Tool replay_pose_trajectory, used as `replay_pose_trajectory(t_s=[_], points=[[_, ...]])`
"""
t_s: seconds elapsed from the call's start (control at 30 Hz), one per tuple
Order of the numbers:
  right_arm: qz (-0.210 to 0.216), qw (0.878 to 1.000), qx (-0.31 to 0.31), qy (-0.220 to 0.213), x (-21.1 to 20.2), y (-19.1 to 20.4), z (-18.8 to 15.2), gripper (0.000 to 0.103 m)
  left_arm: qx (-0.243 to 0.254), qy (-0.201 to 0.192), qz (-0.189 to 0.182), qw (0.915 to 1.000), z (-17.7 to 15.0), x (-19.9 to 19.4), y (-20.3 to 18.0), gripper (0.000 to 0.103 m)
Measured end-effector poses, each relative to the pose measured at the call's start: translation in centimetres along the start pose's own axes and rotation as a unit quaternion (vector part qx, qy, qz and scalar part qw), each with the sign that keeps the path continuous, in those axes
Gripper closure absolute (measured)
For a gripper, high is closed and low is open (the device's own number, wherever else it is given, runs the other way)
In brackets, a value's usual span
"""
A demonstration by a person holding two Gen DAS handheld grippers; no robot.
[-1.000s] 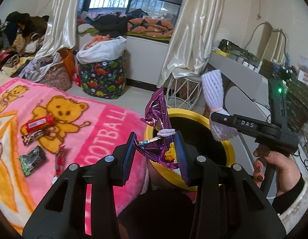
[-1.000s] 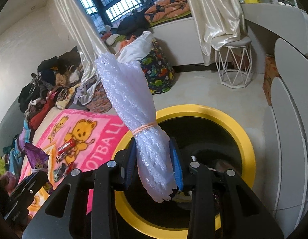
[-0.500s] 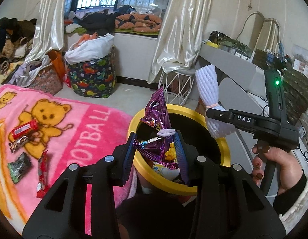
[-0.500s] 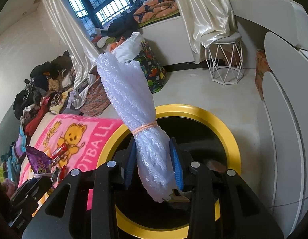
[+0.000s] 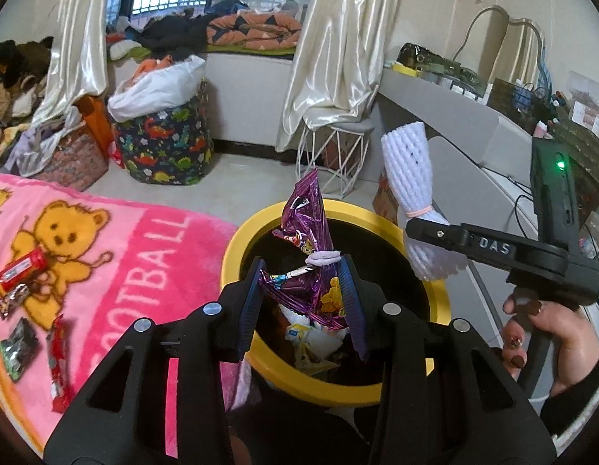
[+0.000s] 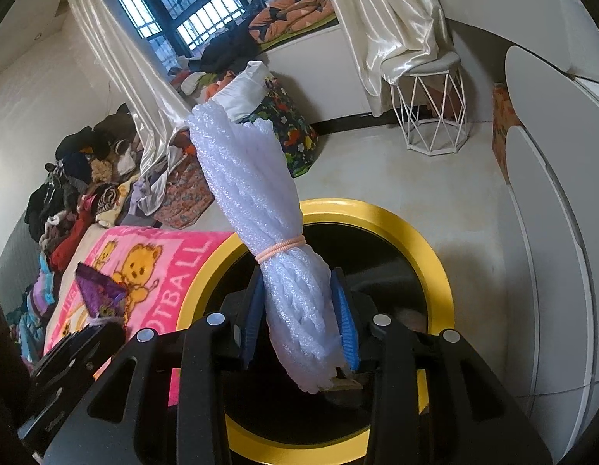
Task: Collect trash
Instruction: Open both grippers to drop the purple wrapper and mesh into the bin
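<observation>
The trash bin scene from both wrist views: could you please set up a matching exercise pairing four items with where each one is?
Things:
1. purple snack bag
2. white foam netting bundle
3. red wrapper
4. yellow-rimmed bin

Places:
A. lying on the pink bear blanket
B. on the floor beside the blanket
C. clamped in the right tongs
D. clamped in the left tongs

Pairs: 1-D, 2-C, 3-A, 4-B
</observation>
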State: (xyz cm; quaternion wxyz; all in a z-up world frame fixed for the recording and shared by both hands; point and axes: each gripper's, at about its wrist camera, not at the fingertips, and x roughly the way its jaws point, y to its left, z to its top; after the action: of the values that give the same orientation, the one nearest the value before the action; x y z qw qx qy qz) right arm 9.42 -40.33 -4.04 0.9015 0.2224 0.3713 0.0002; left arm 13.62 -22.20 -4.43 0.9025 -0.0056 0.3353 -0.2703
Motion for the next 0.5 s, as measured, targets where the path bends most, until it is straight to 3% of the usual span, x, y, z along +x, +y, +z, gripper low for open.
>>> replay_pose_trajectory(t_s=[0.5], points=[[0.014,1.0,0.015,0.008,0.4,-0.8,-0.3,0.065,-0.001,0.038,-0.011,0.9992,1.1,4.3,0.2,0.07]])
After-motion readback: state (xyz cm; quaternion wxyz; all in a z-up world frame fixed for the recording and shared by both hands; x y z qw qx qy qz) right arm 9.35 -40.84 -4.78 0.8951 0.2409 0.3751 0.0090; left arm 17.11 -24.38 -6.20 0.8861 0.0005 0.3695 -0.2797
